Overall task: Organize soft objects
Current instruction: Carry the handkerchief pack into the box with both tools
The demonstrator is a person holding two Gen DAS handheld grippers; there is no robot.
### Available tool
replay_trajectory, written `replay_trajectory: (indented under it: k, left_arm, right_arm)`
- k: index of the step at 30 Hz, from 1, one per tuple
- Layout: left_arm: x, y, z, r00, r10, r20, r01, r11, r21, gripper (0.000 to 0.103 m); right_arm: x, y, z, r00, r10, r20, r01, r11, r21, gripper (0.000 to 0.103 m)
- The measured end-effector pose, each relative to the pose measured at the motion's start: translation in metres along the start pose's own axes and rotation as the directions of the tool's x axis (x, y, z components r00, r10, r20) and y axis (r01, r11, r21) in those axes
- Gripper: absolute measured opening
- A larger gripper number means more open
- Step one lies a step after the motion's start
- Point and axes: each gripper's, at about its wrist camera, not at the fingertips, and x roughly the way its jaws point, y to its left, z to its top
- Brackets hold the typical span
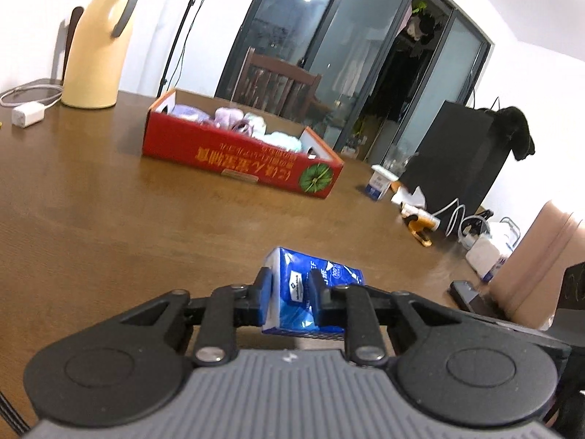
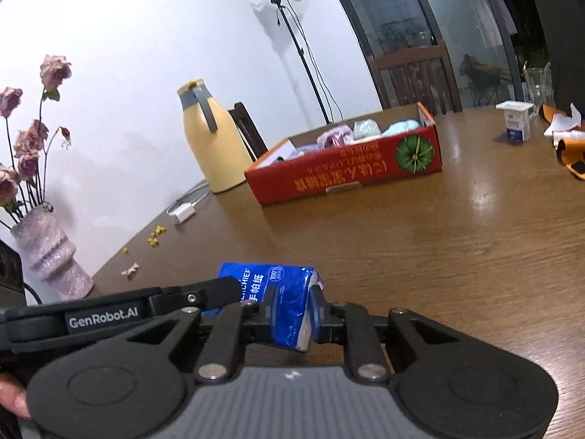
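Observation:
A blue tissue pack (image 1: 292, 261) sits pinched between the pads of my left gripper (image 1: 291, 287), just above the brown table (image 1: 109, 219). In the right wrist view my right gripper (image 2: 294, 309) is shut on a crumpled blue tissue pack (image 2: 263, 280), also near the tabletop. A finger of the left gripper (image 2: 215, 289) reaches in from the left to that pack's end; whether both hold one pack I cannot tell. The red cardboard box (image 1: 234, 155) (image 2: 347, 177) stands further back, holding several pastel soft items (image 1: 234, 119) (image 2: 336, 135).
A yellow thermos jug (image 1: 98, 47) (image 2: 212, 135) and a white charger (image 1: 27, 115) stand behind the box. A flower vase (image 2: 47, 252) is at the left table edge. A yogurt cup (image 2: 517, 120), wrappers and cables lie at the right. A person's arm (image 1: 541, 256) is at right.

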Motion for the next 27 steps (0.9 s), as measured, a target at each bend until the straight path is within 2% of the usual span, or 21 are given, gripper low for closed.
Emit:
replay_trajectory:
  k: [4,7,10,16,18,20,23,27]
  left_arm:
    - [0.008,-0.007,0.033,0.998,-0.037,0.053,0.036,0.999,0.021,0.022]
    - [0.029,-0.007,0.078,0.993,-0.097,0.071,0.095,0.995,0.022,0.022]
    - [0.065,-0.004,0.125,0.990,-0.127,0.068,0.126,0.992,0.023,0.022]
    - [0.166,0.021,0.193,0.985,-0.162,-0.052,0.156,0.982,-0.104,0.021]
    - [0.205,0.036,0.205,0.985,-0.138,-0.108,0.122,0.982,-0.147,0.021]
    - [0.232,0.047,0.210,0.985,-0.108,-0.137,0.088,0.986,-0.142,0.021]
    - [0.260,0.065,0.209,0.983,-0.052,-0.175,0.033,0.994,-0.108,0.021]
    - [0.291,0.079,0.199,0.976,0.076,-0.204,-0.081,0.997,-0.013,0.022]
  right_arm:
    - [-0.001,-0.002,0.031,0.998,0.003,0.060,-0.001,1.000,-0.023,0.016]
    - [0.008,-0.008,0.073,0.994,0.004,0.114,0.001,0.999,-0.044,0.016]
    - [0.032,-0.019,0.120,0.990,-0.005,0.139,0.013,0.998,-0.055,0.016]
    - [0.122,-0.063,0.208,0.995,-0.053,0.080,0.053,0.999,-0.004,0.016]
    - [0.161,-0.082,0.226,0.998,-0.059,0.013,0.058,0.998,0.030,0.016]
    - [0.196,-0.095,0.234,0.996,-0.063,-0.056,0.066,0.996,0.054,0.016]
    - [0.243,-0.109,0.234,0.990,-0.058,-0.132,0.068,0.995,0.068,0.016]
    - [0.286,-0.110,0.215,0.975,-0.057,-0.214,0.068,0.997,0.045,0.016]
